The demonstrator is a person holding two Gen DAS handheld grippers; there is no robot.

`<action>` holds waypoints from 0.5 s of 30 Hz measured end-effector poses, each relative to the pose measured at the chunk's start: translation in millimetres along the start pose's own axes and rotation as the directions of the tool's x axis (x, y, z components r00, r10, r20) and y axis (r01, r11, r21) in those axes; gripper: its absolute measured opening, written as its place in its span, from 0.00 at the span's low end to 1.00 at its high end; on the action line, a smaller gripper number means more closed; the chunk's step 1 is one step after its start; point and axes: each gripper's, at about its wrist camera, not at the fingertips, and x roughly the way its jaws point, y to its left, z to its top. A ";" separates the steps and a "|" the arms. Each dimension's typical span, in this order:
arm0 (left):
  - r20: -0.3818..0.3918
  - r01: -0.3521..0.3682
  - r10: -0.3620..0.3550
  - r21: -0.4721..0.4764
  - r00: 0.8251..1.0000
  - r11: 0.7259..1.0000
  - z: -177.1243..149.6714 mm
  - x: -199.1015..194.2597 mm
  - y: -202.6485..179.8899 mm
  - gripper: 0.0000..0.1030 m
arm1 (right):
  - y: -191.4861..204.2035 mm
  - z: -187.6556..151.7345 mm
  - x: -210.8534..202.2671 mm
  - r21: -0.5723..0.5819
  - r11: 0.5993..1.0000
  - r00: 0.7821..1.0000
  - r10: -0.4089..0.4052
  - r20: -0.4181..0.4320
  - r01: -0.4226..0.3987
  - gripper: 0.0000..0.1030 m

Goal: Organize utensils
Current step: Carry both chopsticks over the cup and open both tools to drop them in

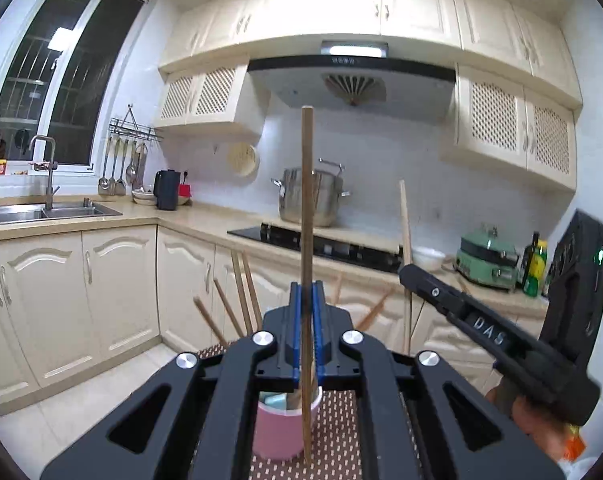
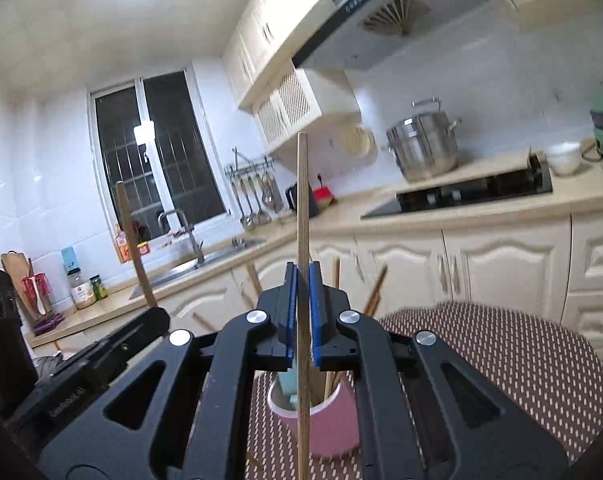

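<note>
A pink cup [image 1: 279,428] stands on a brown patterned table mat [image 1: 341,440] and holds several wooden chopsticks [image 1: 243,300] and a pale blue item. My left gripper [image 1: 307,292] is shut on a wooden chopstick [image 1: 307,200], held upright over the cup. My right gripper [image 2: 301,276] is shut on another wooden chopstick [image 2: 302,208], upright above the cup [image 2: 333,428]. The right gripper shows at the right of the left wrist view [image 1: 461,304] with its chopstick [image 1: 404,220]. The left gripper's chopstick shows in the right wrist view [image 2: 135,252].
Cream kitchen cabinets [image 1: 113,288] and a counter run behind. A sink [image 1: 45,212], hanging ladles [image 1: 117,168], a black kettle [image 1: 166,190], a steel pot [image 1: 313,200] on a black hob [image 1: 321,244] and a green appliance [image 1: 487,256] sit on it.
</note>
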 end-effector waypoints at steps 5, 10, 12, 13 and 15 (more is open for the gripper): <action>0.036 -0.024 0.025 -0.039 0.999 0.999 8.5 18.9 8.2 0.05 | -3.1 0.1 19.1 0.010 1.000 0.998 0.016 0.068 -0.017 0.06; 0.079 -0.038 0.043 -0.068 0.996 0.997 14.8 31.3 13.7 0.05 | -1.1 -0.5 38.4 -0.002 0.999 0.994 0.035 0.106 -0.035 0.06; 0.085 -0.061 0.065 -0.046 0.994 0.997 14.4 39.3 12.3 0.05 | -0.5 -2.1 47.3 -0.009 0.999 0.992 0.043 0.115 -0.042 0.06; 0.078 -0.067 0.070 -0.038 0.994 0.997 12.9 44.7 12.4 0.05 | -1.0 -3.7 51.0 -0.009 0.999 0.993 0.043 0.114 -0.042 0.07; 0.073 -0.075 0.077 -0.037 0.994 0.997 9.0 51.6 12.9 0.05 | -1.5 -8.3 55.8 -0.008 0.999 0.992 0.046 0.120 -0.046 0.07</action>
